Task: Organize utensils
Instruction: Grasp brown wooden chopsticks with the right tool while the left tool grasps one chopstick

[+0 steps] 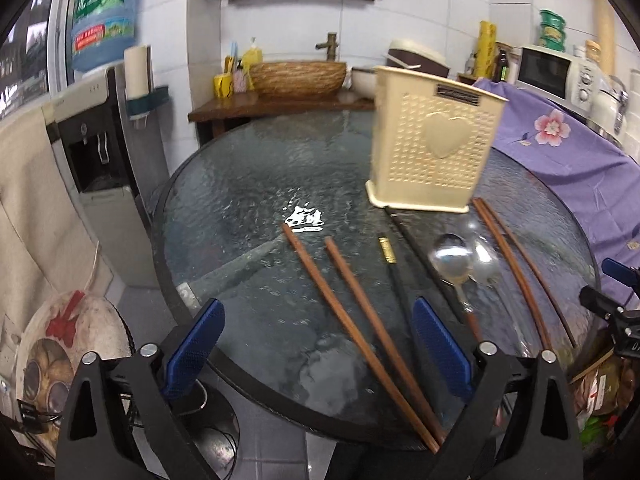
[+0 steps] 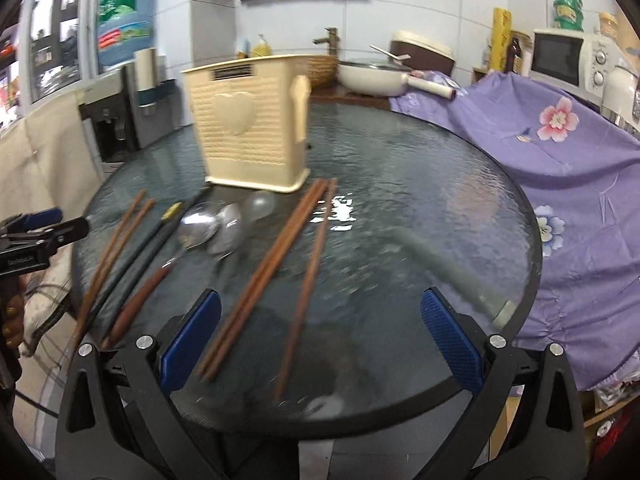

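Observation:
A cream utensil holder [image 1: 434,148] with a heart on its side stands upright on the round glass table [image 1: 248,184]; it also shows in the right wrist view [image 2: 250,128]. In front of it lie brown wooden chopsticks [image 1: 360,328], black chopsticks [image 1: 404,264], two metal spoons [image 1: 452,260] and another brown pair [image 1: 516,264]. The right wrist view shows brown chopsticks [image 2: 276,264], spoons [image 2: 208,228] and black chopsticks [image 2: 148,248]. My left gripper [image 1: 320,356] is open and empty above the table's near edge. My right gripper [image 2: 320,340] is open and empty over the brown chopsticks.
A purple flowered cloth [image 2: 560,168] covers things right of the table. A water dispenser [image 1: 100,168] stands to the left. A wooden counter with a woven basin [image 1: 298,76], a pan [image 2: 376,76] and a microwave [image 1: 556,72] are behind.

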`<state>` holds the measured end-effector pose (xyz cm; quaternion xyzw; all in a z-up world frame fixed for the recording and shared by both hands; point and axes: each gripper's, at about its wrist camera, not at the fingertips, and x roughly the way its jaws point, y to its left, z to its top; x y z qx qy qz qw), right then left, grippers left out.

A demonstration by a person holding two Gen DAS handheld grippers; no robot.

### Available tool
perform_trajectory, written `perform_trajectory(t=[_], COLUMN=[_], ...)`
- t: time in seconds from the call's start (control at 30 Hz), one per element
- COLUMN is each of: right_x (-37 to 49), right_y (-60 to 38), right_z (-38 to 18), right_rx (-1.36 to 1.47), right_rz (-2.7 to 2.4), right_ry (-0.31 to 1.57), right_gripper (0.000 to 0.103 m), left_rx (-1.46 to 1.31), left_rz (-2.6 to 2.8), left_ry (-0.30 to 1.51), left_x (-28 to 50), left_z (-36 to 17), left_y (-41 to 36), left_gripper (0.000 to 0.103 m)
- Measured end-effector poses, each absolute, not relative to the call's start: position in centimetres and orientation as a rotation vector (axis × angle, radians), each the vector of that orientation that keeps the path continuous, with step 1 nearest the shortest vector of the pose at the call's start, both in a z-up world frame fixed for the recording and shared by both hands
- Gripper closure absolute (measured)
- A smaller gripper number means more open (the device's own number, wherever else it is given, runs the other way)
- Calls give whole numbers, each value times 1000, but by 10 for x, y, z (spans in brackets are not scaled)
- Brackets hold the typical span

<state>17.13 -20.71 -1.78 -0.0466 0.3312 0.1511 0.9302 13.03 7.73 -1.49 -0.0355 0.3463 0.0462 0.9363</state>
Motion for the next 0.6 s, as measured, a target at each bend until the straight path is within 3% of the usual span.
perform_trajectory(t=[0.1,0.17,0.37,0.6], right_x=[201,223,277,299], right_y=[-212,-212,-191,-177], right_z=[-17,-19,-30,-35], right_rx=[-54,-30,-32,-49], right_rz=[298,301,319,313], right_ry=[728,774,909,952], right_gripper=[9,23,50,55], left_rx=[-114,-153,-144,-176], left_rz=[120,105,77,109], left_ry=[766,814,916,971], left_x=[154,170,202,213], left_z=[-19,-22,-31,-39], left_y=[92,97,98,111], left_gripper=[24,32,47,60])
